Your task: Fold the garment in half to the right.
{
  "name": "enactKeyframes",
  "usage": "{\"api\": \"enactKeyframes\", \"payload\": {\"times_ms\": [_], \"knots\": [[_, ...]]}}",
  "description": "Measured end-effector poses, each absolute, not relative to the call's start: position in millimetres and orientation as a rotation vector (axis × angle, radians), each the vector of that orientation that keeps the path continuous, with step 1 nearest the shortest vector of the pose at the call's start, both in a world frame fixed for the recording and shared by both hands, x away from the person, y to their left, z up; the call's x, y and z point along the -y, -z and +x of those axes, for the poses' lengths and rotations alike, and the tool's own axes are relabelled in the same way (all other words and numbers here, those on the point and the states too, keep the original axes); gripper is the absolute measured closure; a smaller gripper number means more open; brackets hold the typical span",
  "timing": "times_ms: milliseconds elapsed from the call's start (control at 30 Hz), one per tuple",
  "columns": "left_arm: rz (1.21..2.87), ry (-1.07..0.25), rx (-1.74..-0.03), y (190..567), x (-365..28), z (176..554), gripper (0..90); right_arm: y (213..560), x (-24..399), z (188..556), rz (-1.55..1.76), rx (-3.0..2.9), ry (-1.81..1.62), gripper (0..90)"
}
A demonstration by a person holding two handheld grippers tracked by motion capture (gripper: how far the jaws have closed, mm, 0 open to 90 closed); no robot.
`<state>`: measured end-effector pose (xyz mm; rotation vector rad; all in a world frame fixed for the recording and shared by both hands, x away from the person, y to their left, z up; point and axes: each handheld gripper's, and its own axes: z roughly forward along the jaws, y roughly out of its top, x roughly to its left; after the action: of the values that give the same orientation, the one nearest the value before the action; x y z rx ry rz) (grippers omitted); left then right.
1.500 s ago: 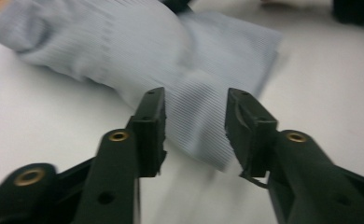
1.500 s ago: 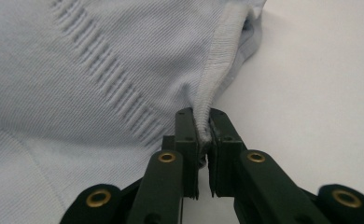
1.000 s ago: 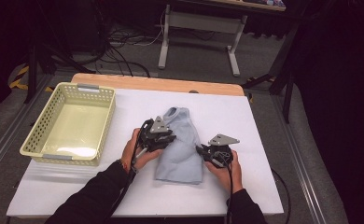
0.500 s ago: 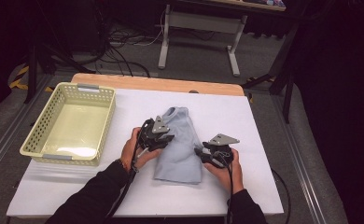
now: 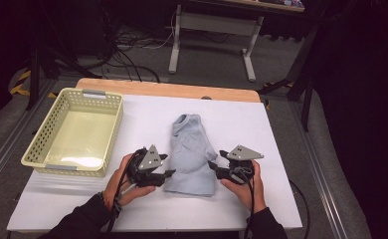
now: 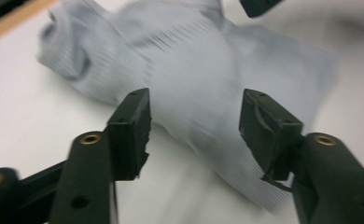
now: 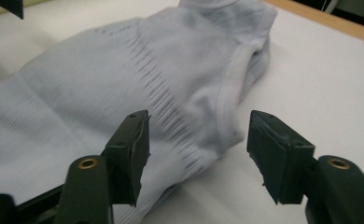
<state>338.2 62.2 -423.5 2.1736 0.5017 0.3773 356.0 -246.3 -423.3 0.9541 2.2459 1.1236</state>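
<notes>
A folded light blue shirt lies in the middle of the white table, collar toward the far side. My left gripper sits just off its left near edge, jaws apart. In the left gripper view the jaws stand wide, the shirt lying beyond and below them, untouched. My right gripper rests at the shirt's right edge. Its jaws also stand apart above the shirt's folded sleeve edge, pressing on nothing. Both pairs of jaws have just been opening, with no cloth gripped between them.
A pale yellow plastic basket stands on the table's left side. The white table top has bare room right of the shirt and along the near edge. A wooden strip runs along the far edge. Desk legs and cables lie beyond.
Both grippers have let go of the shirt and opened their jaws. The left one has drawn back to the left and nearer the person. The right one has lifted slightly.
</notes>
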Motion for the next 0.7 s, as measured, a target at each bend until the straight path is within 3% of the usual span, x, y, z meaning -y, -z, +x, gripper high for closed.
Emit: {"api": "enactKeyframes", "payload": {"times_ms": [367, 467, 533, 633, 667, 700], "knots": [[2.283, -0.294, -0.483, 450.0, -43.9, 324.3, 20.2, 442.8, 244.9, 346.3, 1.01, -2.314, -1.087, 27.5], [2.302, -0.272, -0.497, 457.5, -40.5, 326.8, 15.5, 450.7, 246.6, 356.5, 1.071, -2.319, -1.1, 18.7], [2.328, -0.266, -0.494, 460.3, -38.4, 328.2, 15.6, 452.6, 246.9, 360.8, 1.096, -2.321, -1.112, 16.8], [2.347, -0.261, -0.476, 461.9, -36.3, 328.8, 28.5, 452.9, 245.5, 363.5, 1.1, -2.327, -1.107, 16.0], [2.342, -0.243, -0.465, 461.6, -36.2, 329.5, 28.5, 453.3, 244.3, 365.3, 1.1, -2.333, -1.102, 16.0], [2.343, -0.247, -0.467, 461.0, -36.3, 329.6, 36.9, 453.5, 242.8, 366.6, 1.1, -2.337, -1.101, 16.0]]}}
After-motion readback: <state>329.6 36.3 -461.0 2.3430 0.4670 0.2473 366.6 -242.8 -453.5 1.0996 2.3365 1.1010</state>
